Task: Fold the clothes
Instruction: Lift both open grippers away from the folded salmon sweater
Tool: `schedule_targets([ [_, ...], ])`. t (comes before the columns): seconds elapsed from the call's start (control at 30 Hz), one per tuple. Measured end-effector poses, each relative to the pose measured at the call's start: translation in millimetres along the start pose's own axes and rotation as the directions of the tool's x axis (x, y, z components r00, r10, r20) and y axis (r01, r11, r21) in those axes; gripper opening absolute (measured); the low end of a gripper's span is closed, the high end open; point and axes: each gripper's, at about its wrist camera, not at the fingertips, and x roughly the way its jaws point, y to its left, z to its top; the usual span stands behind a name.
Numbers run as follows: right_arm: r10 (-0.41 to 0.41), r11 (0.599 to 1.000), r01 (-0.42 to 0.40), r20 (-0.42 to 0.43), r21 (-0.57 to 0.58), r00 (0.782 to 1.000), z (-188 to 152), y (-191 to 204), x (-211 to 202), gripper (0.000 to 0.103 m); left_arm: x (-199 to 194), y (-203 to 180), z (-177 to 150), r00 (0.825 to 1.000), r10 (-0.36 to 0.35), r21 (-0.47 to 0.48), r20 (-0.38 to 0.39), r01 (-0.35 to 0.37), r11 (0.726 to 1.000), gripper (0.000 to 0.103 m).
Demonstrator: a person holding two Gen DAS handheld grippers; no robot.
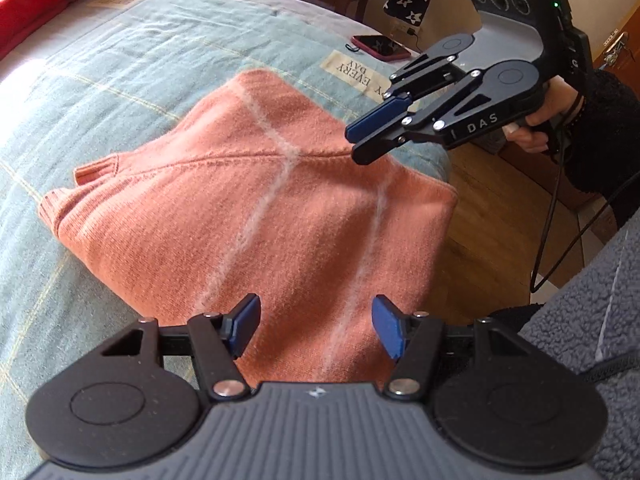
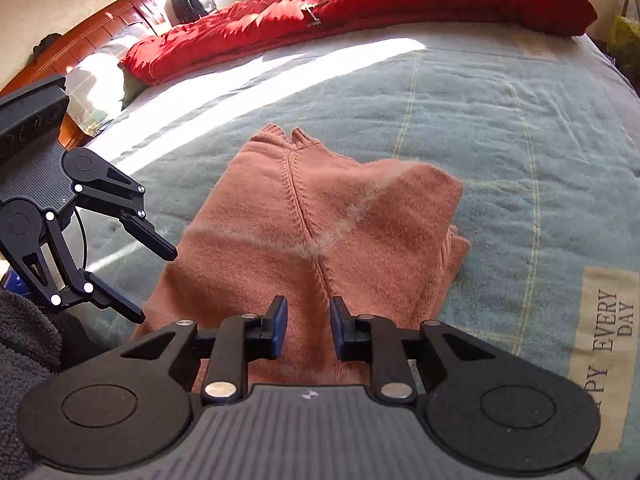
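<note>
Hovering empty with parted jaws, the left gripper [image 1: 316, 328] and right gripper [image 2: 308, 328] leave the folded salmon knitted sweater [image 1: 256, 208] resting on the blue-green quilted bed [image 1: 120, 80], its fold apparently finished.

Home bedroom, quilted bed [image 2: 500, 92], wooden headboard [image 2: 92, 28]

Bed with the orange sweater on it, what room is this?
Most likely a bedroom: the sweater lies on a bed's blue blanket, with a wooden headboard and a red quilt behind.
</note>
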Motion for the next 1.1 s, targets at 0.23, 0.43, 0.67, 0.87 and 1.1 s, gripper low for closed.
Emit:
schedule_targets([
  [0.23, -0.021, 1.0, 0.021, -0.05, 0.006, 0.999, -8.3, -16.1, 32.9, 0.028, 29.5, 14.6, 9.5, 0.991, 0.127, 0.086, 0.052, -0.131, 0.988, 0.063],
  [0.43, -0.019, 0.996, 0.02, -0.003, 0.085, 1.0, -25.1, -20.6, 18.5, 0.028, 49.5, 27.6, 23.6, 0.998, 0.06, 0.06, 0.025, -0.062, 0.996, 0.077],
  [0.67, -0.015, 1.0, 0.014, 0.087, 0.003, 0.996, 15.6, -17.0, 10.8, 0.038, 24.8, 20.0, 23.8, 0.991, 0.089, 0.06, 0.095, -0.095, 0.994, 0.077],
  [0.87, -0.023, 1.0, 0.022, 0.079, 0.005, 0.997, 36.4, -37.9, 45.7, 0.04, 51.1, 44.0, 23.5, 0.993, 0.098, -0.045, 0.066, -0.095, 0.994, 0.077],
  [1.1, -0.045, 0.997, 0.039, 0.09, 0.067, 0.995, 24.6, -45.0, 47.2, 0.04, 40.4, 34.6, 22.9, 0.986, 0.122, -0.064, 0.115, -0.116, 0.991, 0.077],
])
